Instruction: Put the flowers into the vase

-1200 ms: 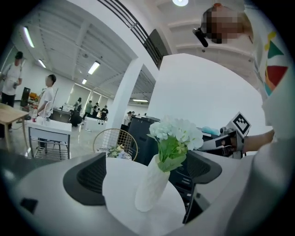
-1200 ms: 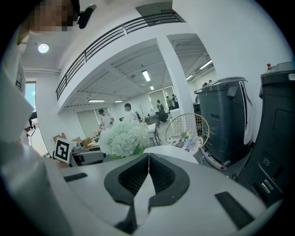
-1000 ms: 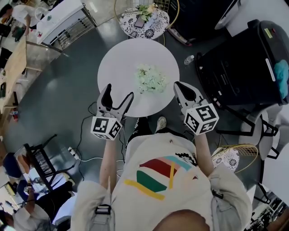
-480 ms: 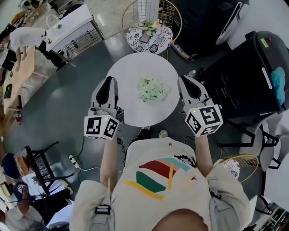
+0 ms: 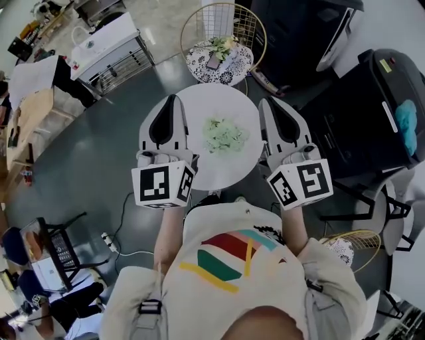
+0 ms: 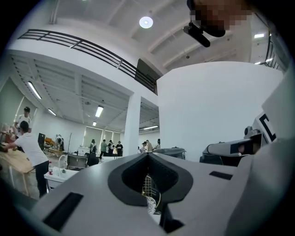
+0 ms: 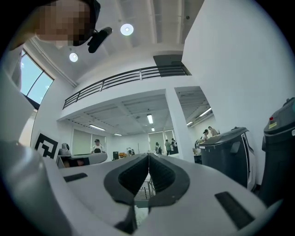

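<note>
A loose bunch of pale green flowers lies near the middle of the round white table in the head view. My left gripper hangs over the table's left side, raised well above it, jaws shut with nothing between them. My right gripper is held high at the table's right edge, also shut and empty. Both point level, out across the room, so the left gripper view and the right gripper view show only the hall beyond the closed tips. No vase shows on the table.
Beyond the table stands a small patterned round table with flowers and a wire basket. Black bins crowd the right side. Cables lie on the grey floor at the left. People stand at distant benches.
Both grippers have risen from table height toward the head camera and now look larger. The left jaws, spread a second ago, have closed. The flowers have not moved.
</note>
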